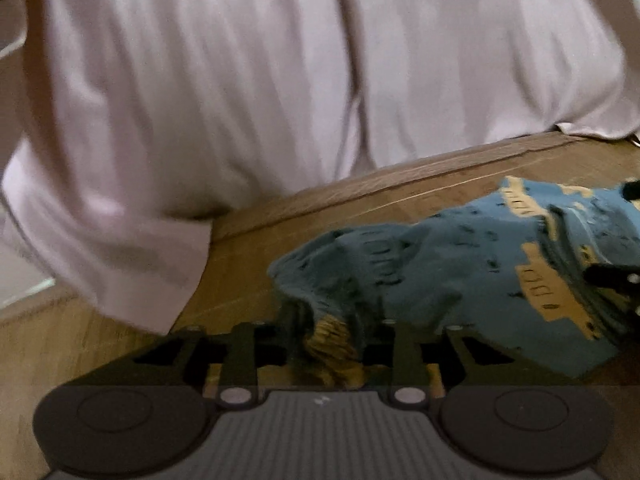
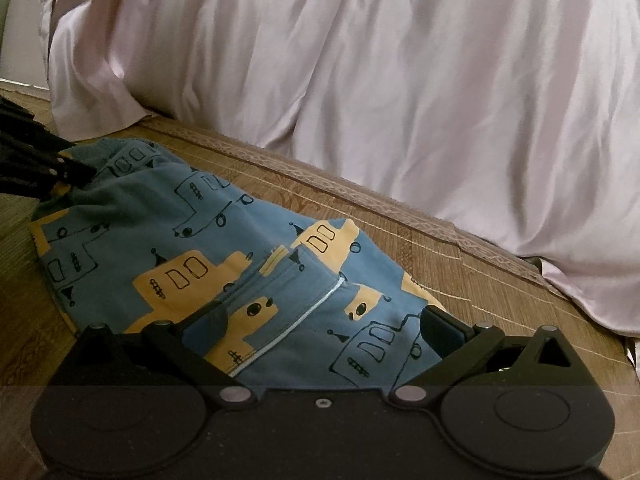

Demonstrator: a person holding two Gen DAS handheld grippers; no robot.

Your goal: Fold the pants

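A: Left view, near to far?
B: Foreground: left claw [image 1: 329, 344], fingers drawn together and clenched on a bunched edge of the pants [image 1: 460, 264]; cloth wads up between the fingers, yellow print showing at the pinch. The picture is blurred, so finger detail is soft. Mid: rest of the pants spreads to the right over the woven mat [image 1: 248, 276]. At the far right edge, part of the right claw is seen dark against the cloth. Bkgd: pale pink sheet [image 1: 240, 100] hangs in folds down to the mat's edge.

A: Right view?
B: Foreground: right claw [image 2: 326, 322] released, fingers wide apart, one finger [image 2: 210, 320] at left and the other at right, both lying on or just above the pants [image 2: 192, 240]; cannot tell if they touch. Nothing gripped. Between them runs a seam with a light piping line. Mid: pants, blue w/ yellow and outlined vehicle print, lie crumpled on the mat [image 2: 400, 240]. Upper left: the left claw's black fingers [image 2: 68, 166] hold the far edge of the cloth. Bkgd: pink sheet [image 2: 360, 80] across the whole top.
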